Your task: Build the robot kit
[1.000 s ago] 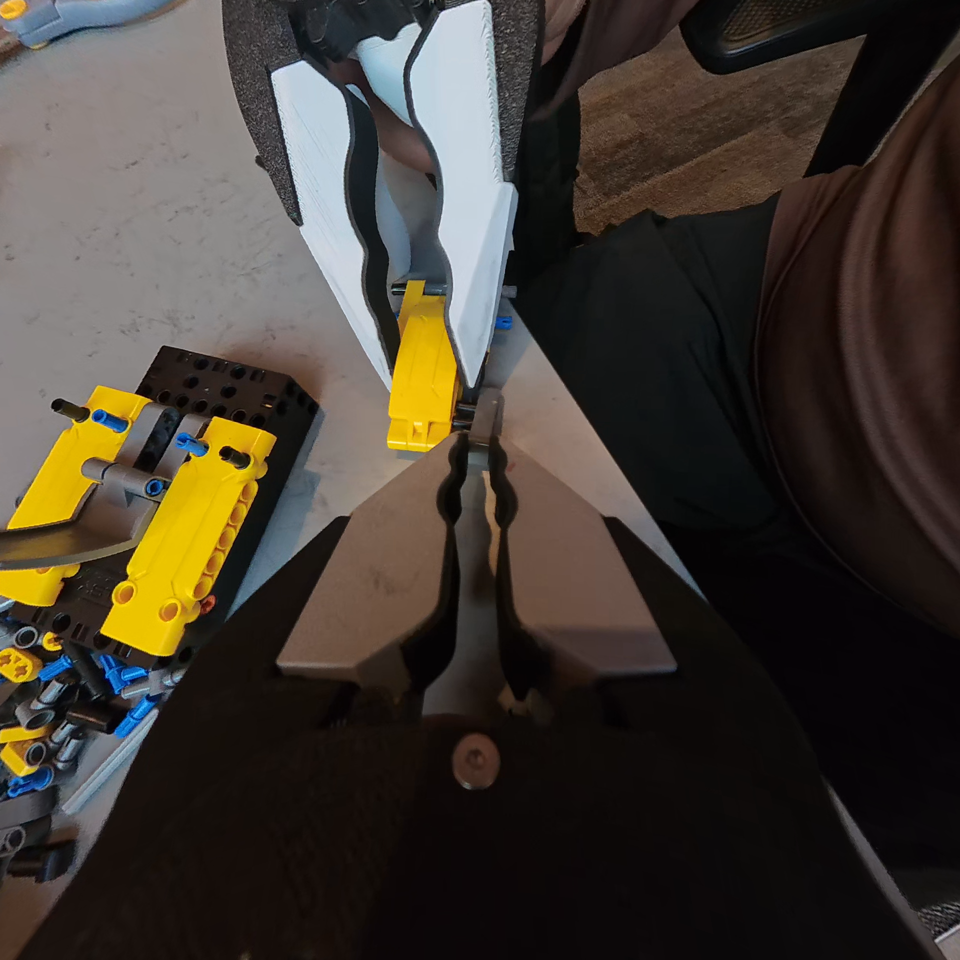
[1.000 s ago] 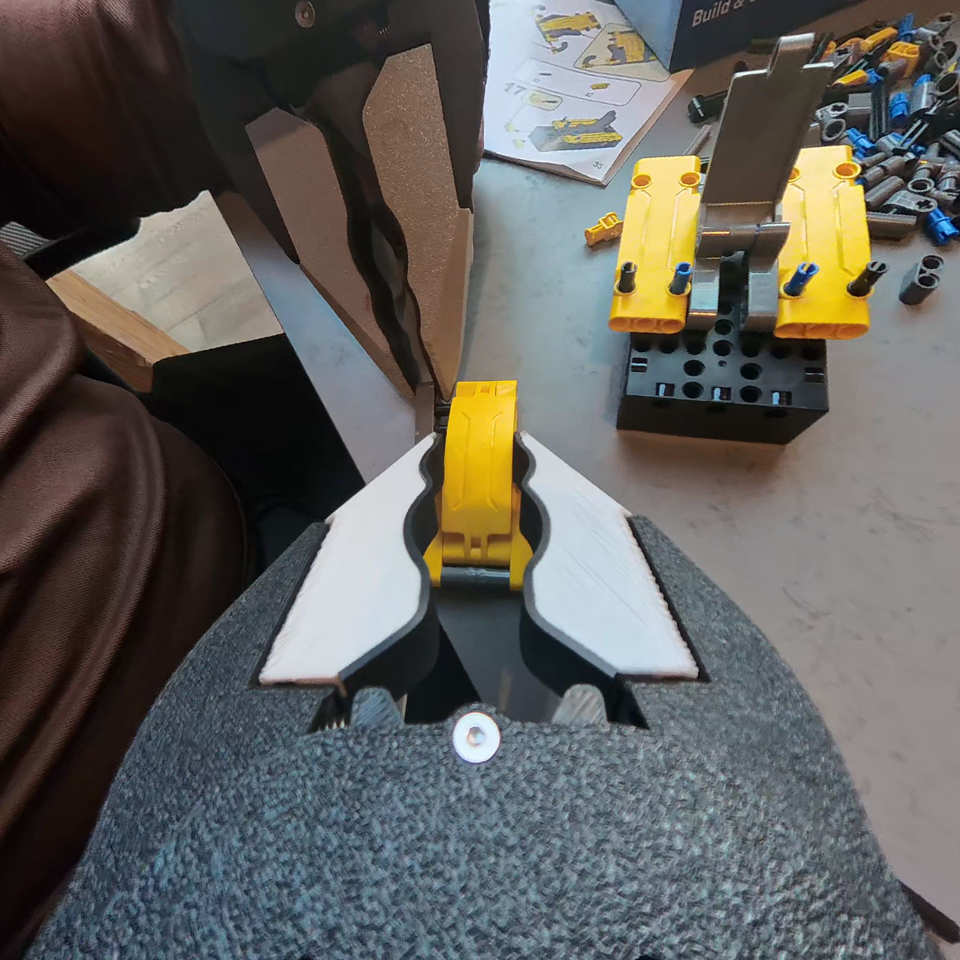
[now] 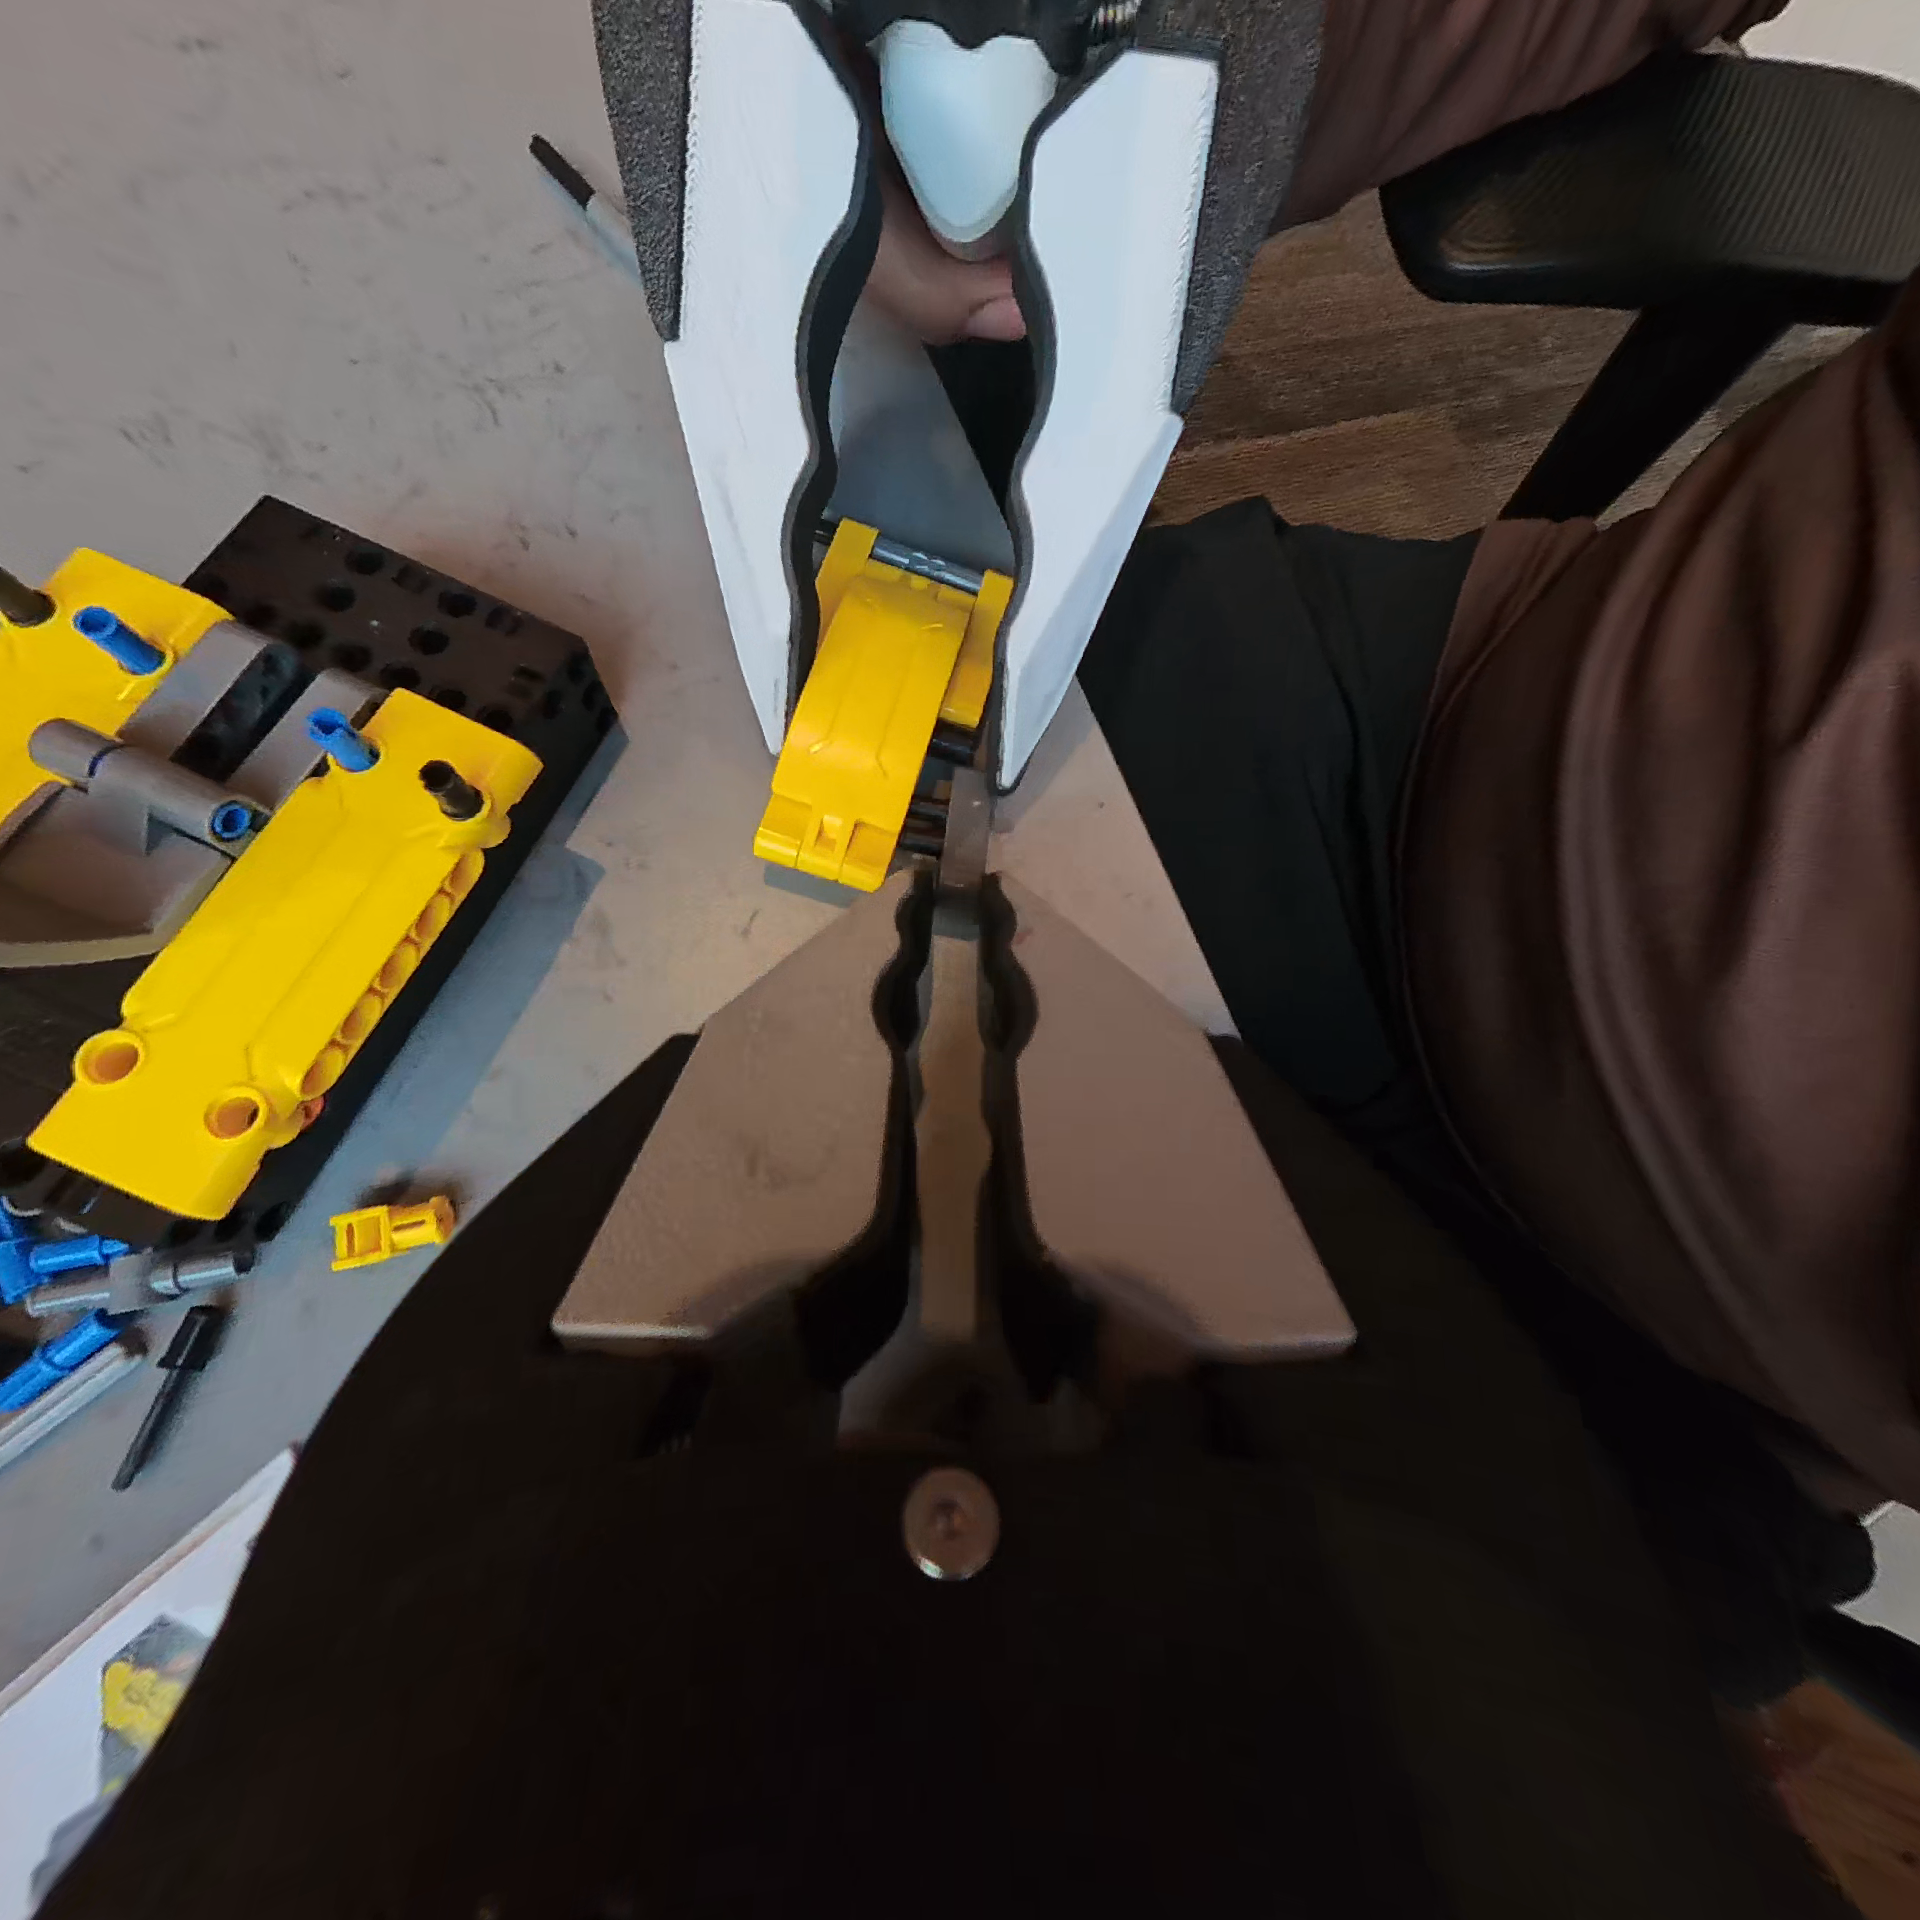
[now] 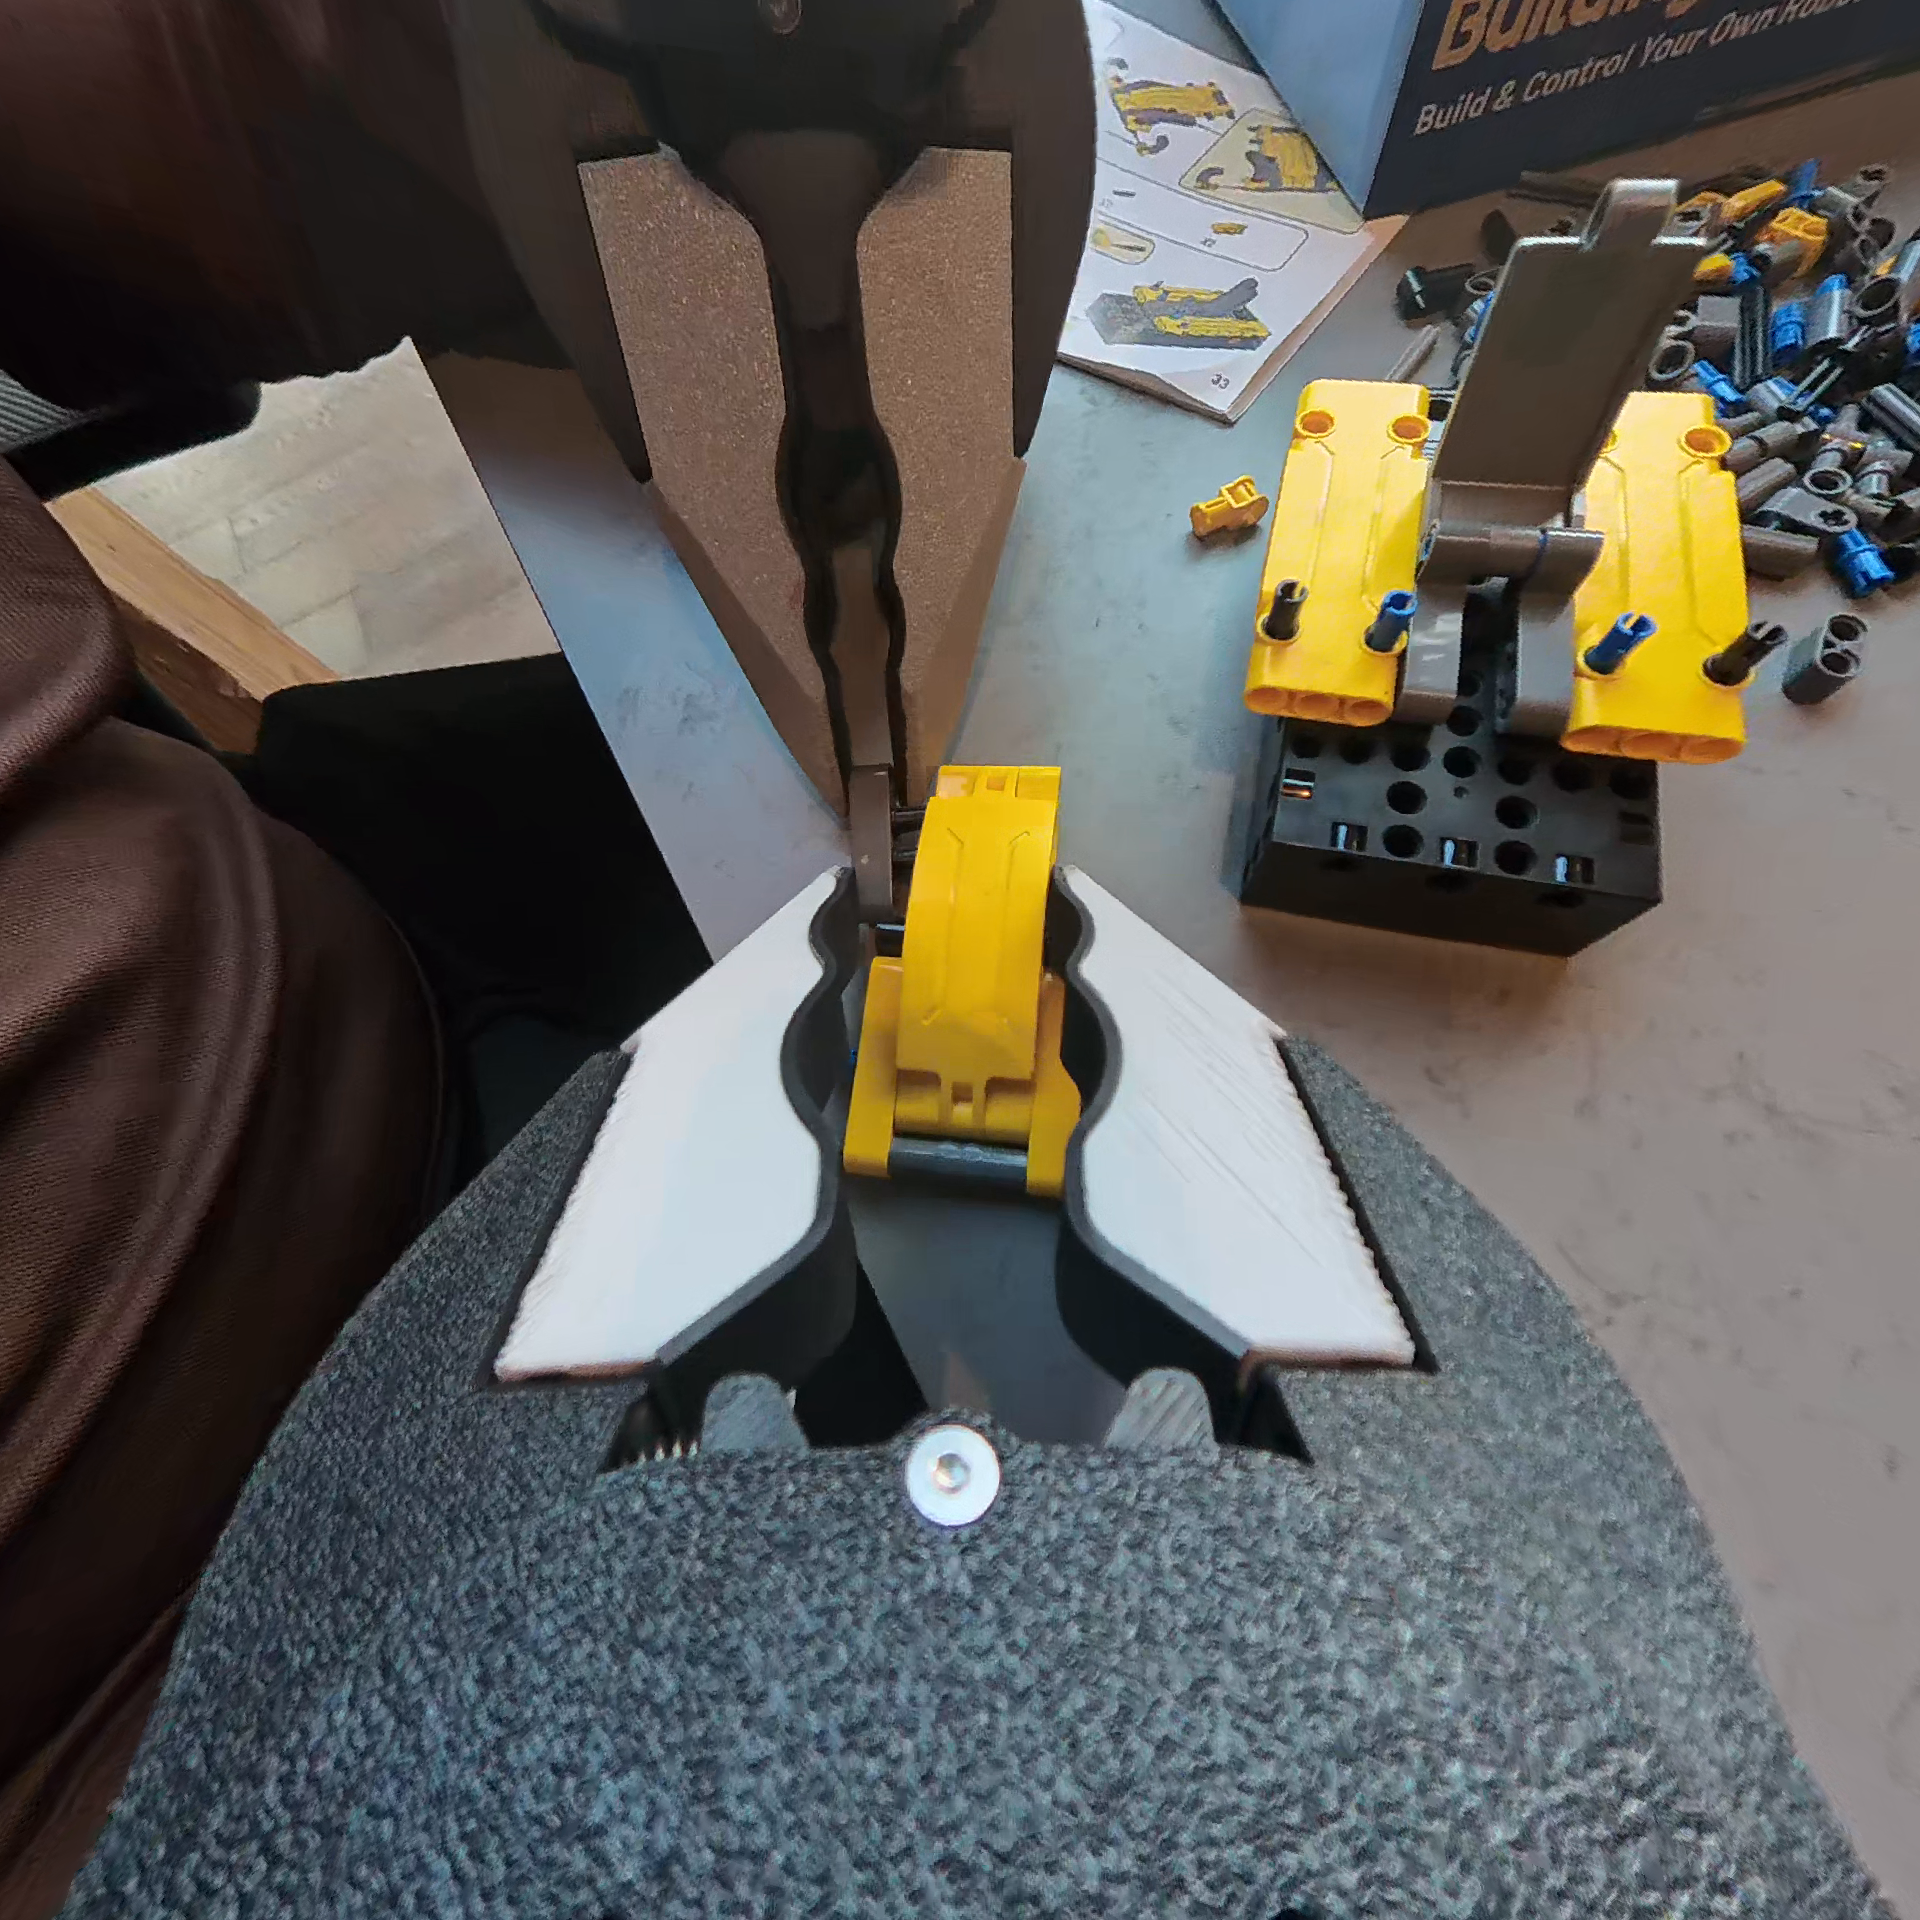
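My right gripper, with white fingers, is shut on a yellow curved panel that has a dark grey axle at its rear end. My left gripper, with grey-brown fingers, is shut on a thin grey beam. The two grippers face each other tip to tip just above the table's edge. The beam's end sits against the left side of the panel, at black pins that stick out of it. The left wrist view shows the right gripper and the panel from the front.
A black pin-hole block with two yellow panels and a grey scoop stands on the grey table; it also shows in the left wrist view. Behind lie loose parts, a booklet, a blue box and a small yellow connector. A person's lap is beside the edge. My two grippers' fingertips are within a few centimetres of each other.
The two grippers have closed in on each other. The grey beam now lies against the side of the yellow panel at its pins. The panel has turned slightly.
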{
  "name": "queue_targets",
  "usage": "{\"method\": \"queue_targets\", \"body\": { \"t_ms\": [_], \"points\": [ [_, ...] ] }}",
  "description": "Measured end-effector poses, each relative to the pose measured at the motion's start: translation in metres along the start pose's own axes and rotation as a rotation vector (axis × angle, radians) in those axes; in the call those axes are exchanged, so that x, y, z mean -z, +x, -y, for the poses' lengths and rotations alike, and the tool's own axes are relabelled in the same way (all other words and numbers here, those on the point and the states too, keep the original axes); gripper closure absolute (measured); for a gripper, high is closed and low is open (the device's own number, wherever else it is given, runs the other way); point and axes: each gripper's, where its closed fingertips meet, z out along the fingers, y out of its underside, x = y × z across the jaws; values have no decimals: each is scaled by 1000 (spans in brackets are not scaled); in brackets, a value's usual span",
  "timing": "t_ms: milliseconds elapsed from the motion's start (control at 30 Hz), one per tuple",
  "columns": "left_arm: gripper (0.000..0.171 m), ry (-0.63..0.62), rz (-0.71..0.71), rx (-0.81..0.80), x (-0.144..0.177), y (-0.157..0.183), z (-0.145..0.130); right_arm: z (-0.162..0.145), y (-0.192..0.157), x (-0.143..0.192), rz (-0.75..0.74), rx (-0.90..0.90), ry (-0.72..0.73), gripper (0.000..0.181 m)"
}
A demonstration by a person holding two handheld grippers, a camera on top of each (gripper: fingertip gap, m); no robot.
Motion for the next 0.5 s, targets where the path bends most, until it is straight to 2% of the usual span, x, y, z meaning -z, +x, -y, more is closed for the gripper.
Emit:
{"method": "queue_targets", "body": {
  "t_ms": [100,167,233,500],
  "points": [
    [165,-15,0,48,-1,-1,-3,1,0,1,11,-21,18,146],
    [165,-16,16,32,-1,-1,-3,1,0,2,15,-19,18,146],
    [164,-18,26,20,-1,-1,-3,0,1,2,4,-8,15,154],
    [164,-25,89,-11,-1,-3,-3,1,1,2,3,-14,18,154]
  ]
}}
